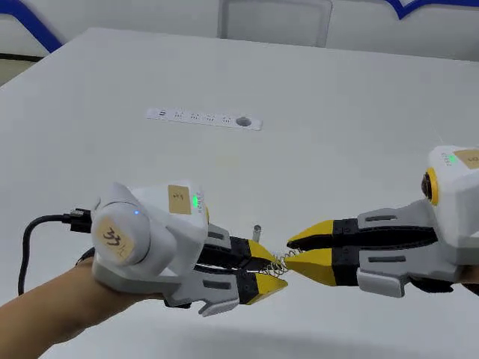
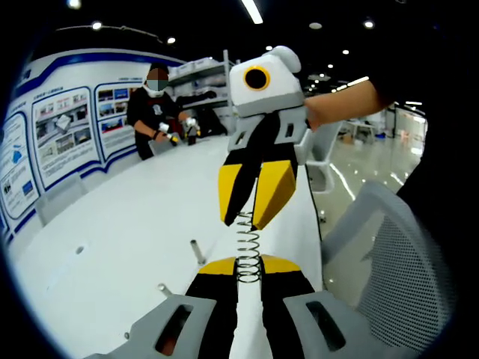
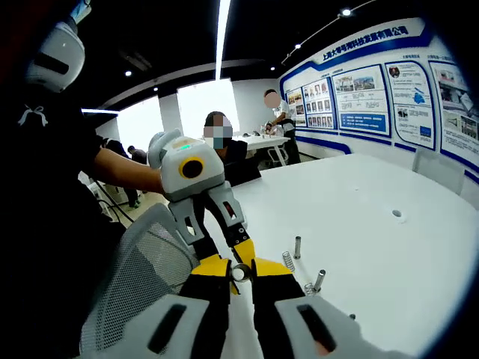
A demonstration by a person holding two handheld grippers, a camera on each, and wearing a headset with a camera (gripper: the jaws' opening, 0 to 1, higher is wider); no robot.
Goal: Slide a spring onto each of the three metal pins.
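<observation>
My left tongs point(image 1: 278, 271) and right tongs point(image 1: 287, 250) both clamp one spring point(image 1: 278, 262), an end each, probably regripping it for a pin point(image 1: 257, 232)

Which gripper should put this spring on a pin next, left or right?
Probably left. Both grippers pinch the spring, but in the head view a pin stands close beside the left gripper, farther from the right gripper, which could just let go.
</observation>
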